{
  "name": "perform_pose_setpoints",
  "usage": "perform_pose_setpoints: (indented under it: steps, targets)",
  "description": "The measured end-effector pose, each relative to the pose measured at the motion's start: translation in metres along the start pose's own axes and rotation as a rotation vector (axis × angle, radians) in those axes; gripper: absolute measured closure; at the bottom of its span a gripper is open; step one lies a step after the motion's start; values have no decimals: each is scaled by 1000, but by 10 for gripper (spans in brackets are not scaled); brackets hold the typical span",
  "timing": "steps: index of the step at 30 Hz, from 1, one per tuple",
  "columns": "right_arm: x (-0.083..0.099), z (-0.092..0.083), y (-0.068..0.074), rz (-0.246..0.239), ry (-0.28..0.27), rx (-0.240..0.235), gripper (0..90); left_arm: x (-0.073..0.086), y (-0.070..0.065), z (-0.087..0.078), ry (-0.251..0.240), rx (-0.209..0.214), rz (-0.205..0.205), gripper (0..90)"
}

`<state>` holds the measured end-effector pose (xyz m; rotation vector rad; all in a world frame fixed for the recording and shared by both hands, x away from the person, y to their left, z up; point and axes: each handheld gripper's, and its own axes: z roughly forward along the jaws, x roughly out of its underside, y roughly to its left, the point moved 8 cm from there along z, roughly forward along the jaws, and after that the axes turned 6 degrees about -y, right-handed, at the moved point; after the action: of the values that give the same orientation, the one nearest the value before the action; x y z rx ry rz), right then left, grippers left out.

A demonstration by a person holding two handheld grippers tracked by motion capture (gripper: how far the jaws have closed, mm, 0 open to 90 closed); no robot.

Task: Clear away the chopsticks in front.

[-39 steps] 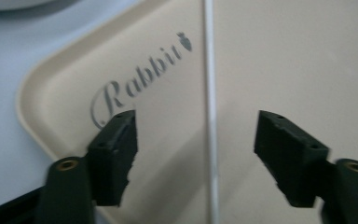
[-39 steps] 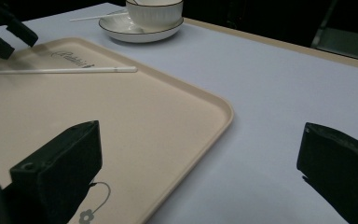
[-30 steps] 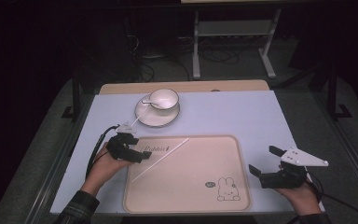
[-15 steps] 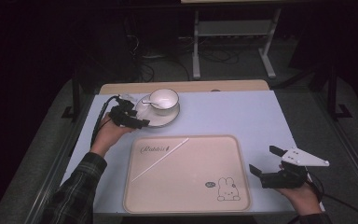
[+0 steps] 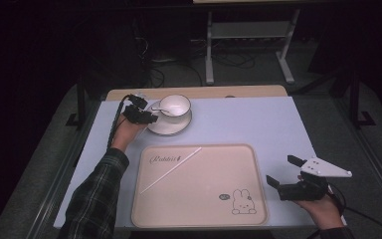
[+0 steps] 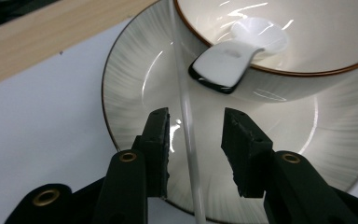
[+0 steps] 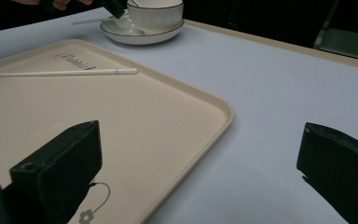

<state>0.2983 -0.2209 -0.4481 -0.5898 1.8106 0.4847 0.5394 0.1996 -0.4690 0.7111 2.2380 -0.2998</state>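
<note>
Check the left claw (image 6: 196, 119) at the rim of the saucer (image 6: 135, 70): jaws apart, clamped on nothing, with a thin white stick (image 6: 186, 140) running up between them, over the saucer toward the wall of the cup (image 6: 317, 28). Expect the main fault at closure: pads meeting off-centre or too high, nipping only the edge of the stick and flicking it off the saucer onto the counter (image 5: 248, 119) (round, slick and light, by the look of it). Guard against pressing down while closing; risk of tipping the saucer on its rim and rocking the cup. Watch the spoon (image 6: 228, 60), propped handle-out over the cup rim just beyond the jaw tips; any forward overshoot likely to knock it loose. Lift straight, avoiding a sweep of the far end of the stick against the cup. Treat the right claw (image 5: 283, 170), jaws wide apart and empty, low at the right edge of the tray (image 5: 204, 199), as no hazard while parked. Leave the second stick (image 5: 171, 169), lying diagonally on the tray, undisturbed.
</note>
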Motion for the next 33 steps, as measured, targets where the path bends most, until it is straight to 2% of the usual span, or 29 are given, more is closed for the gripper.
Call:
perform_pose_setpoints:
  steps: [1,5,8,17,21,25,33]
  targets:
    - [0,0,0,0,0,0,0,1,-1,3,-1,8,-21,620]
    - [0,0,0,-2,2,-1,0,4,1,13,16,-17,-31,666]
    - [0,0,0,1,0,0,0,8,3,17,30,-18,-40,708]
    - [0,0,0,2,-2,-1,0,12,6,20,52,-32,-58,836]
    - [0,0,0,3,-2,0,0,12,7,20,49,-38,-65,842]
    - [0,0,-1,3,-4,-1,0,11,9,16,41,-24,-95,845]
    - [0,0,0,3,-3,0,0,6,17,-7,18,-16,-120,847]
